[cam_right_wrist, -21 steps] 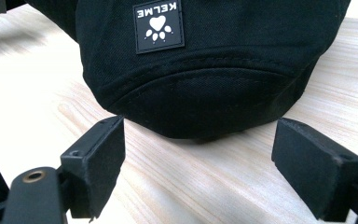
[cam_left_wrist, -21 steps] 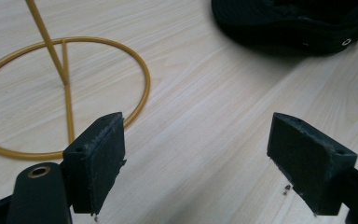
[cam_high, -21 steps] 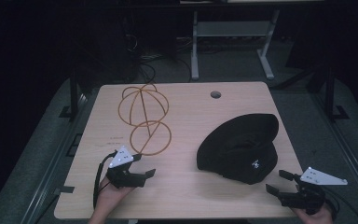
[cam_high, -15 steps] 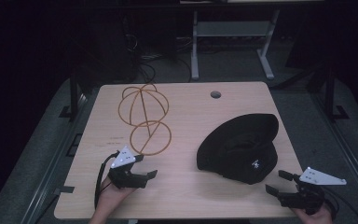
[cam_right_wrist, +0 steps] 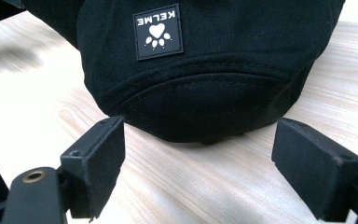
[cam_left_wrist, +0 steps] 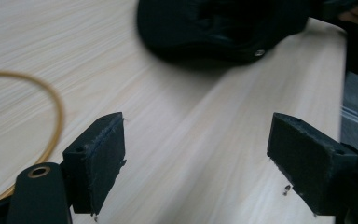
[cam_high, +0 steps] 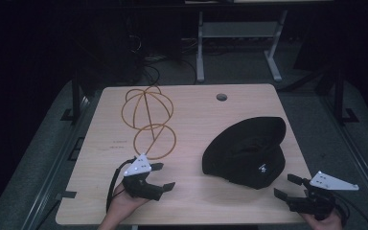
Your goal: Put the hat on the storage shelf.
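Black cloth is lying just ahead of the right gripper (cam_high: 289, 187): the hat (cam_high: 247, 151) is sitting on the table (cam_high: 199, 108) toward its right side, its near edge close to that gripper's spread jaws but not between them. In the right gripper view the hat's (cam_right_wrist: 205, 70) rounded edge is reaching down to about the level of the jaw tips, and both jaws are standing wide apart, holding nothing. The left gripper (cam_high: 164, 177) is hovering near the front edge, well apart from the hat, its jaws also wide open and empty; a wire frame (cam_high: 148, 122) is lying just beyond it.

The hat is showing dark stitched fabric and a small square patch (cam_right_wrist: 158, 31) with a white paw print and the word KELME, seen upside down. In the high view its hollow inside is facing up.

In the left gripper view the hat (cam_left_wrist: 219, 28) is blurred and cut off at the top edge, and the wire (cam_left_wrist: 51, 116) is showing as one curved strand.
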Available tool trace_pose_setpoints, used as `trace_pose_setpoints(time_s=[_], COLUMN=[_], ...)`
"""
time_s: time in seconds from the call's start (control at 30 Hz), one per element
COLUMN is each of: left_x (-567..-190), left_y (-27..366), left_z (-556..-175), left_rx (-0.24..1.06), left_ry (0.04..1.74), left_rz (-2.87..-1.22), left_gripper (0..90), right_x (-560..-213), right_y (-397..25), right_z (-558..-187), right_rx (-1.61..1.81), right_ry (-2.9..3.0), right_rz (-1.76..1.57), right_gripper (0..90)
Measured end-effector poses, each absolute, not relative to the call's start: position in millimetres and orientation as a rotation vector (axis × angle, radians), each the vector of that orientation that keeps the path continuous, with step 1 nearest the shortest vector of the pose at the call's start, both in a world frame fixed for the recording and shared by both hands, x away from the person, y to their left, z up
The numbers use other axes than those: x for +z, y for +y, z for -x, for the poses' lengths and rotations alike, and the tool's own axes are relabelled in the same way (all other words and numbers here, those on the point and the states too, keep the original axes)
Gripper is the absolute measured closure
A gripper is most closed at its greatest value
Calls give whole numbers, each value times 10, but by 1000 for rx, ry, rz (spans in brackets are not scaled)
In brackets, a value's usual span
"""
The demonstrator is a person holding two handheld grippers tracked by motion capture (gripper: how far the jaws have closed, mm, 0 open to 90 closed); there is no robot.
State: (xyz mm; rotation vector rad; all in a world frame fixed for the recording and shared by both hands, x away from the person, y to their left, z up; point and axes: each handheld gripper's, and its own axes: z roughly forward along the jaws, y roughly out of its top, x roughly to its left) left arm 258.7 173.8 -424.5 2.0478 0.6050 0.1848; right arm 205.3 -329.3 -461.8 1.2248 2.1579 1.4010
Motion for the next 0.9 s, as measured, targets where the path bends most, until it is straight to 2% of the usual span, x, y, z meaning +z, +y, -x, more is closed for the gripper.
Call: trace_pose_setpoints(time_s=[0.27, 0.57, 0.67, 0.83, 0.87, 0.9], left_x=[-4161, -4095, -4073, -4057, -4061, -4066], left_y=[1346, 912, 809, 643, 609, 581], left_z=[-2614, -2757, -2809, -2873, -2890, -2900], left_rx=[124, 95, 80, 76, 72, 76], left_ry=[494, 389, 368, 313, 303, 298], left_rz=[-2089, -2132, -2147, -2192, -2204, -2213], left_gripper=[199, 299, 346, 475, 475, 528], right_x=[-4608, -4603, -4604, -4599, -4598, -4595], right_y=[-3335, -3323, -3317, -3314, -3311, -3308], right_z=[-2034, -2030, -2028, -2026, -2025, -2025], right_rx=[1406, 1412, 1412, 1419, 1421, 1421], right_ry=[2143, 2147, 2152, 2153, 2153, 2154], right_rz=[-1229, -1214, -1211, -1205, -1204, -1201], right_gripper=[166, 166, 166, 166, 166, 166])
